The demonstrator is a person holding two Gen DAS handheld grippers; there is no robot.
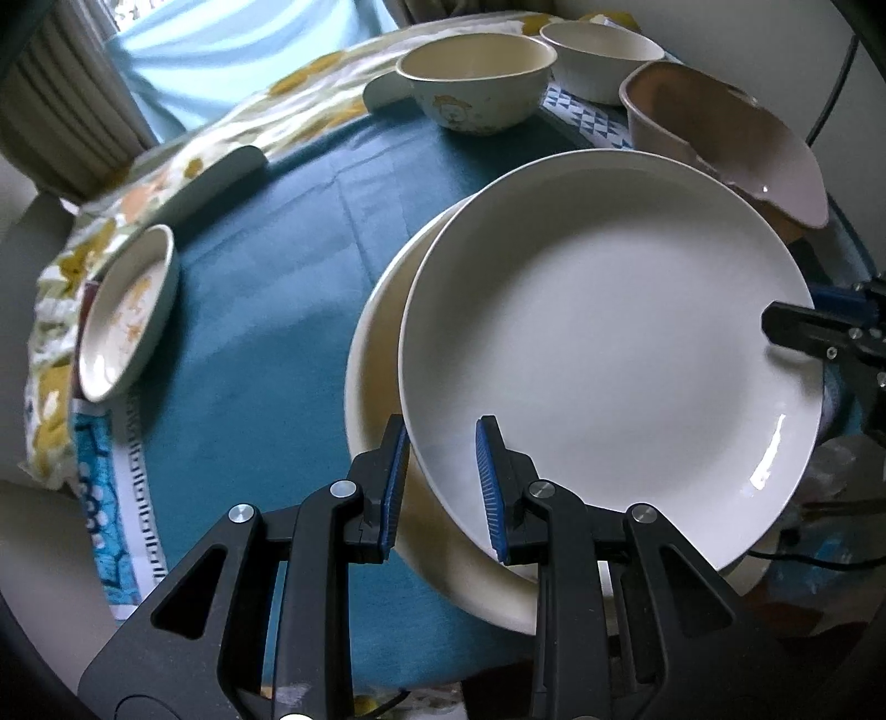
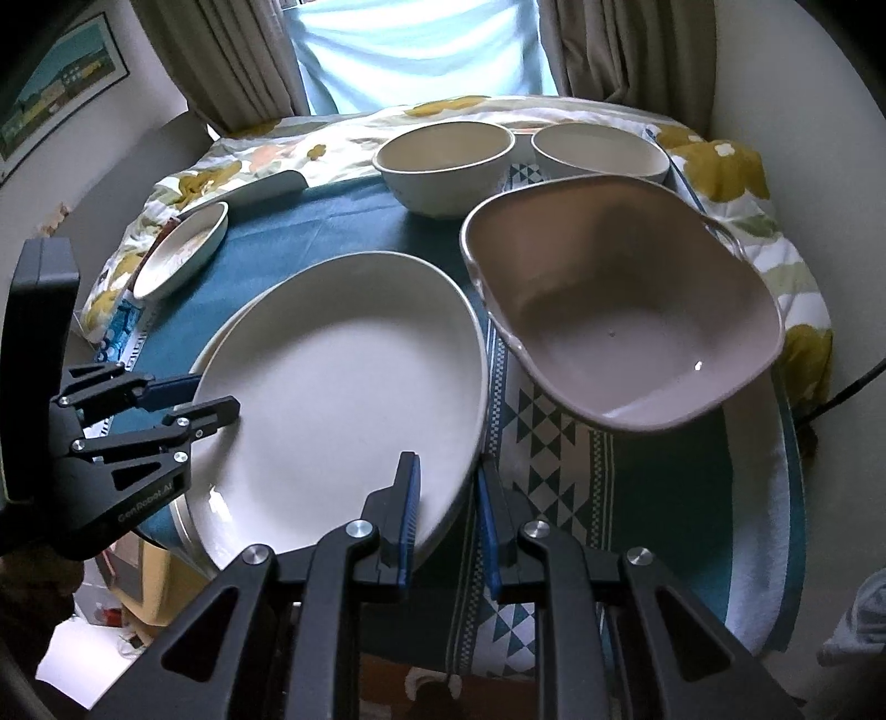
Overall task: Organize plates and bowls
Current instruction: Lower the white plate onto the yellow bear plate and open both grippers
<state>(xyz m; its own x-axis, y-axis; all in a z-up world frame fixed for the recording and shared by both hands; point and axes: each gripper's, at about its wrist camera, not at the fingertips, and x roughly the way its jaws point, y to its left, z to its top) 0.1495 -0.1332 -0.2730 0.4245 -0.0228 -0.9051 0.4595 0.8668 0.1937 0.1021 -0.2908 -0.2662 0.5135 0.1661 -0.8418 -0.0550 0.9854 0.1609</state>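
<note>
A large white plate [image 1: 603,343] [image 2: 338,387] lies over a cream plate [image 1: 376,360], shifted a little to its right; only a sliver of the cream plate [image 2: 221,332] shows in the right wrist view. I cannot tell whether the two touch. My left gripper [image 1: 443,482] [image 2: 213,396] is shut on the white plate's rim on one side. My right gripper [image 2: 448,515] [image 1: 797,310] is shut on the rim on the opposite side. Both point steeply down at a teal cloth [image 1: 266,310].
A pinkish-brown basin [image 2: 626,310] [image 1: 720,133] stands just right of the plates. Two cream bowls [image 2: 443,160] [image 2: 601,152] sit at the back. A small dish [image 2: 183,249] [image 1: 127,315] leans on the floral cloth at the left. A person in a light blue top [image 2: 421,50] stands beyond the table.
</note>
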